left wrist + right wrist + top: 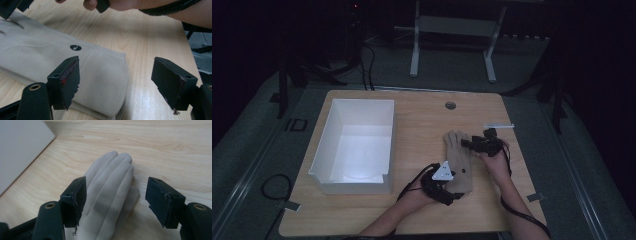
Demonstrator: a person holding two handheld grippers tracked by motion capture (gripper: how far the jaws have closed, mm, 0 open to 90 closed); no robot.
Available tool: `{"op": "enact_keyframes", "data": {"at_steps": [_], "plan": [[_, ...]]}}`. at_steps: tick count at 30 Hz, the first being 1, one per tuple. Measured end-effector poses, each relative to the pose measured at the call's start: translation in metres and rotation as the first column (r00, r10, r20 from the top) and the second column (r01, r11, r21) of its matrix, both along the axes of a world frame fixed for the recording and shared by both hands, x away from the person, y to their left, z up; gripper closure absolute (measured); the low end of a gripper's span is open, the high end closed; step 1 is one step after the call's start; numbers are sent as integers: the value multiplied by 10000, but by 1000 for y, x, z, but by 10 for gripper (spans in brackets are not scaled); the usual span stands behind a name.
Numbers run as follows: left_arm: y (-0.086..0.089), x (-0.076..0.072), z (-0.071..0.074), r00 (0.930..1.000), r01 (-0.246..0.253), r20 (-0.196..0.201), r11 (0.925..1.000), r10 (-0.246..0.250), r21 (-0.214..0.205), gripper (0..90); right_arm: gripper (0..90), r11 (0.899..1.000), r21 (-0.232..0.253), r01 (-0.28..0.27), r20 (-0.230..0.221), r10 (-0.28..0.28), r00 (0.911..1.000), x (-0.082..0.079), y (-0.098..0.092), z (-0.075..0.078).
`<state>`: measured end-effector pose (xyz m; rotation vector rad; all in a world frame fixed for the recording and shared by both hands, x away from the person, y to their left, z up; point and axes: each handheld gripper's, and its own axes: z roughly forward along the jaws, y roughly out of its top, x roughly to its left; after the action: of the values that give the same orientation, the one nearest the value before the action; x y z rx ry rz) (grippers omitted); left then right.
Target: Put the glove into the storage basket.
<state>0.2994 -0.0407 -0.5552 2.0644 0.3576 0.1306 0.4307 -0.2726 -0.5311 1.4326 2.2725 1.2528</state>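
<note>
Glove (458,160) lies flat on the desk (422,125) between wide-open, empty left tongs (117,82) at its cuff and right tongs (116,201) over its fingers; closing may perhaps only bunch fabric.

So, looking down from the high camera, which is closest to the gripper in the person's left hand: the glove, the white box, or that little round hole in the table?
From the left gripper:
1. Glove, right at its jaws.
2. White box, to its left.
3. Round hole, near the table's far edge.
</note>
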Motion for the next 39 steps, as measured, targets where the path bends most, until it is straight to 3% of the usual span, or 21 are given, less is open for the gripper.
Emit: {"op": "enact_keyframes", "data": {"at_steps": [5, 8, 10, 12, 14, 16, 17, 19, 22, 25, 28, 37, 39], "plan": [[4, -2, -4, 9999, 10, -133, 10000, -10, -50, 235, 331, 9998, -205, 56, -580, -68, 9983, 11, 8, -18], [6, -2, -5, 9999, -3, -159, 10000, 4, 14, 234, 339, 10000, 26, -46, -973, 49, 9952, 13, 10, -26], [8, -1, -5, 9998, -20, -218, 10000, 20, 1, 234, 386, 9997, 126, -189, -965, 201, 9951, 13, 10, -28], [9, 0, -7, 9997, -16, -255, 10000, 16, 10, 236, 527, 9980, 427, -463, -1161, 510, 9919, 13, 10, -28], [10, 1, -8, 9996, 12, -276, 10000, -10, 74, 244, 637, 9960, 183, -874, -772, 886, 9931, 10, 14, -26], [9, 0, -8, 9998, 58, -181, 9997, -54, 234, 247, 697, 9930, -513, -1060, -321, 1045, 9940, 5, 21, -22], [9, -1, -8, 9999, 72, -130, 9996, -68, 270, 247, 712, 9869, -1171, -1113, 116, 1135, 9935, 0, 27, -19], [8, -2, -8, 9999, 101, -9, 9993, -101, 368, 247, 725, 9796, -1746, -994, 515, 1099, 9926, -6, 34, -18], [5, -6, -8, 9990, 267, 344, 9984, -284, 506, 251, 725, 9825, -1698, -760, 639, 880, 9941, -8, 35, -19], [2, -11, -9, 9942, 566, 859, 9945, -643, 885, 300, 725, 9850, -1557, -749, 639, 857, 9943, -8, 34, -20], [0, -11, -11, 9900, 829, 1044, 9895, -954, 1183, 385, 724, 9857, -1524, -724, 588, 822, 9949, -8, 33, -19], [-7, -4, -20, 9887, 638, 1200, 9767, -898, 2047, 511, 723, 9854, -1539, -726, 621, 830, 9946, -8, 33, -20], [-7, -1, -19, 9907, 394, 1192, 9778, -651, 2058, 611, 723, 9848, -1585, -716, 618, 823, 9947, -8, 34, -19]]}}
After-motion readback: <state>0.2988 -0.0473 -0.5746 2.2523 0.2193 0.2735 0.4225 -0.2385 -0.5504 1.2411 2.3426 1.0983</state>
